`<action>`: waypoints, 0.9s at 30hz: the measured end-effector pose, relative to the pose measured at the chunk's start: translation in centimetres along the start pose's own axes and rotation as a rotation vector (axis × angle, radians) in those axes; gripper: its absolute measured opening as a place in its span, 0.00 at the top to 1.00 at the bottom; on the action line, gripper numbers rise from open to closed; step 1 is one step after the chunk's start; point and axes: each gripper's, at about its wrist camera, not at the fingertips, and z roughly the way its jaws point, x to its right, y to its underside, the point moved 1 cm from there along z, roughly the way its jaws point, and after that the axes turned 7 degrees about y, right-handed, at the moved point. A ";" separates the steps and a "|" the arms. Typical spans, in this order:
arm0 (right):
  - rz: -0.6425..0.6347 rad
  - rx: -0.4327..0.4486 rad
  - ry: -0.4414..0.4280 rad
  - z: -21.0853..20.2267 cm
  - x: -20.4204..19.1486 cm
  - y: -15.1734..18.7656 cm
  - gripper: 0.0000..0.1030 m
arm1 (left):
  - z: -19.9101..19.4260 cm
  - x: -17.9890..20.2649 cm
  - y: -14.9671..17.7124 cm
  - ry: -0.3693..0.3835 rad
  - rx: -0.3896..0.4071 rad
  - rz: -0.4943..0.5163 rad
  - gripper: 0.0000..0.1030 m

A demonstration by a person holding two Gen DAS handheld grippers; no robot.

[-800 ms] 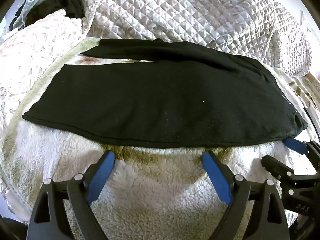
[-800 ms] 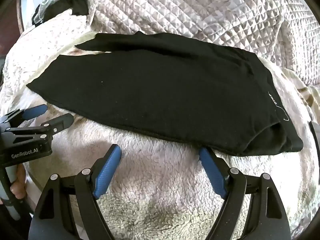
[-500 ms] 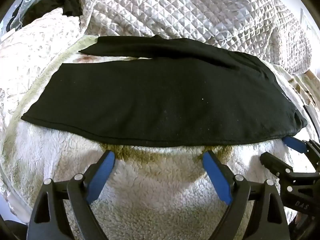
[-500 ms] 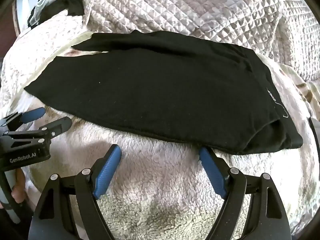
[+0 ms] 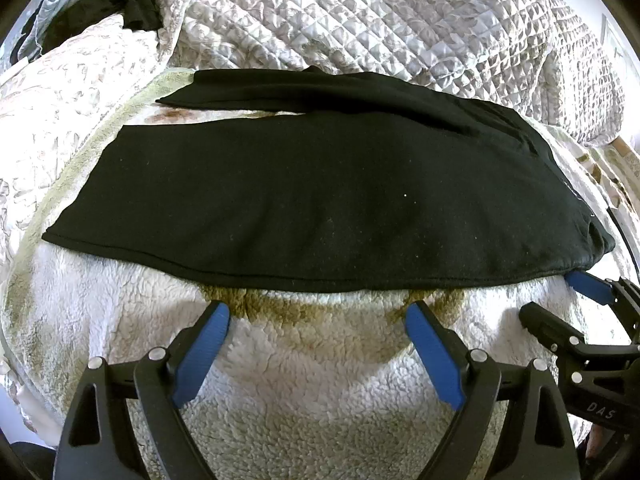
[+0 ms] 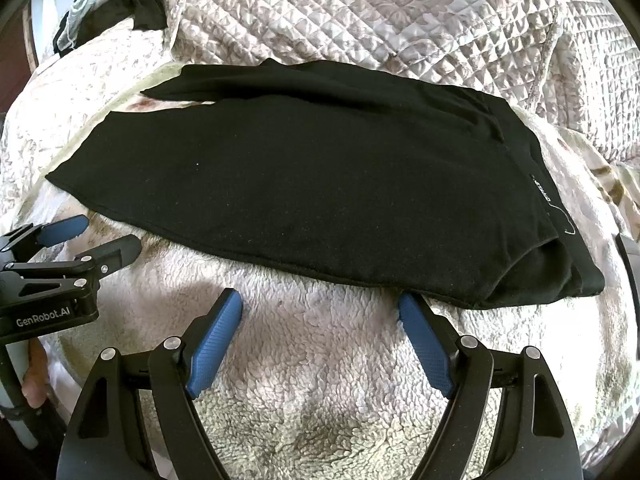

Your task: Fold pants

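Both sets of jaws stand wide apart and hold nothing: the left gripper point(image 5: 316, 320) and the right gripper point(image 6: 320, 308) hover low over the fleece blanket point(image 5: 312, 368), just short of the near edge of the pants point(image 5: 320, 200).

Behind everything, a quilt point(image 5: 380, 20) is bunched up across the far side of the bed. The fleece blanket covers the near part, white and nubbly with brownish patches under the pants' hem line. On it the black pants point(image 6: 304, 184) lie flat and lengthwise, legs to the left and waistband to the right, one leg laid mostly over the other with the far leg's cuff showing behind. A small label point(image 6: 542, 192) sits on the waistband.

From the left camera the right gripper point(image 5: 560, 304) appears at the waistband corner, its blue pad touching or just beside the cloth. From the right camera the left gripper point(image 6: 84, 240) is near the leg cuff. A dark garment point(image 6: 148, 8) lies at the far left corner.
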 end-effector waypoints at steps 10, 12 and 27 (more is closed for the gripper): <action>0.000 -0.003 0.003 0.0 -0.1 0.0 0.22 | 0.1 0.0 0.0 -0.002 -0.008 0.004 0.11; 0.001 -0.003 0.003 0.0 -0.2 0.0 0.22 | 0.1 -0.1 0.1 -0.001 -0.009 0.004 0.11; 0.000 -0.002 0.005 0.0 -0.2 0.0 0.22 | 0.1 -0.1 -0.2 -0.001 -0.011 0.003 0.11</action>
